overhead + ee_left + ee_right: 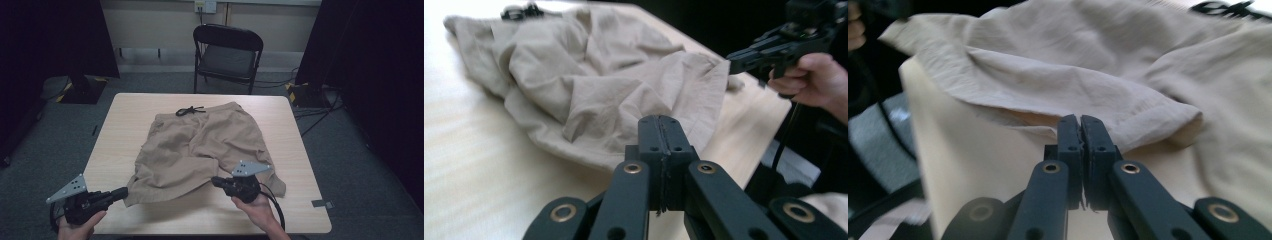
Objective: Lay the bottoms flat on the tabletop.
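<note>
Nearest us, our left hand point(75, 227) holds the left gripper point(121, 192) at the table's point(125, 110) near left corner, pointing right at the hem of the shorts point(200, 145). In the left gripper view its jaws are pressed flat together with nothing between them, and the tip sits just short of the cloth's near edge.

Our right hand point(255, 207) holds the right gripper point(215, 181) a little farther in, at the near middle of the table, aimed left at the gap between the two legs. In the right gripper view its jaws are also closed on each other, empty, their tip just at a folded hem; we cannot tell whether it touches the fabric.

The tan shorts lie spread and wrinkled across the middle of the table, legs toward us, waistband at the far side with a black drawstring point(190, 110) lying on the wood there.

Beyond the table stands a black folding chair point(227, 52) on the grey floor.
</note>
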The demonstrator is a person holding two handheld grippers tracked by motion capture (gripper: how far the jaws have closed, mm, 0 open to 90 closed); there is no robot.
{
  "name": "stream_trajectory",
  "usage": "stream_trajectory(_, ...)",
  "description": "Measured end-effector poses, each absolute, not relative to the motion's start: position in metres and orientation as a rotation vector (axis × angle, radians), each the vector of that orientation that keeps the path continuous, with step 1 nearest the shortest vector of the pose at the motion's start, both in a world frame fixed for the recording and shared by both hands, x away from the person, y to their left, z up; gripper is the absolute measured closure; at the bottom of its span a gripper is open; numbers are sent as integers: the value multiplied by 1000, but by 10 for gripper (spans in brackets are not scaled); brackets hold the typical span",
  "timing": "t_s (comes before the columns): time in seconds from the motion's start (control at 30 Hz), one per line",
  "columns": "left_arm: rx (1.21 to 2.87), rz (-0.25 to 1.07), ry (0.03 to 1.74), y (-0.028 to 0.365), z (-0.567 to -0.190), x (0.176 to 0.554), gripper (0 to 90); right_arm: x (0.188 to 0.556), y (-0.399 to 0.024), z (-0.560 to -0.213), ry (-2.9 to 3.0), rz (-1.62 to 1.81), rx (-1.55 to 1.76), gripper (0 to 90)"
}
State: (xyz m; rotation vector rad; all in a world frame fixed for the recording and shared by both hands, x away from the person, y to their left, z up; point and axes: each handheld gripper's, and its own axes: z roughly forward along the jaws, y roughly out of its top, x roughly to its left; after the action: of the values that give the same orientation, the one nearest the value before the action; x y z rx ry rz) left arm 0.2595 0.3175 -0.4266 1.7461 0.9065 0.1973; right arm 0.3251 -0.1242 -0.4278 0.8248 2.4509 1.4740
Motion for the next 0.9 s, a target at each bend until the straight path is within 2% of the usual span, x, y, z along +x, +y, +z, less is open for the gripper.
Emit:
stream_trajectory(0.23,1821,129,930,317,-442,257,893,284,-127,-440,2532,1470,789,884)
stream_trajectory(0.27,1838,143,947,318,-444,258,885,279,-128,-442,2548,1465,785,883)
stream_trajectory(0.33,1826,163,958,320,-444,260,811,269,-130,-446,2580,1442,769,882)
stream_trajectory(0.4,1789,161,947,321,-444,265,824,266,-133,-452,2604,1428,778,880)
stream_trajectory(0.47,1779,152,958,320,-445,273,779,265,-136,-457,2629,1413,769,836)
stream_trajectory(0.5,1780,137,974,319,-447,280,761,265,-137,-458,2629,1425,774,771)
stream_trajectory(0.63,1821,75,1031,311,-460,313,717,274,-139,-451,2601,1482,770,661)
stream_trajectory(0.77,1897,85,1076,295,-474,342,658,298,-134,-445,2560,1487,801,627)
stream_trajectory(0.9,1986,102,1076,281,-489,350,634,333,-123,-458,2569,1426,853,620)
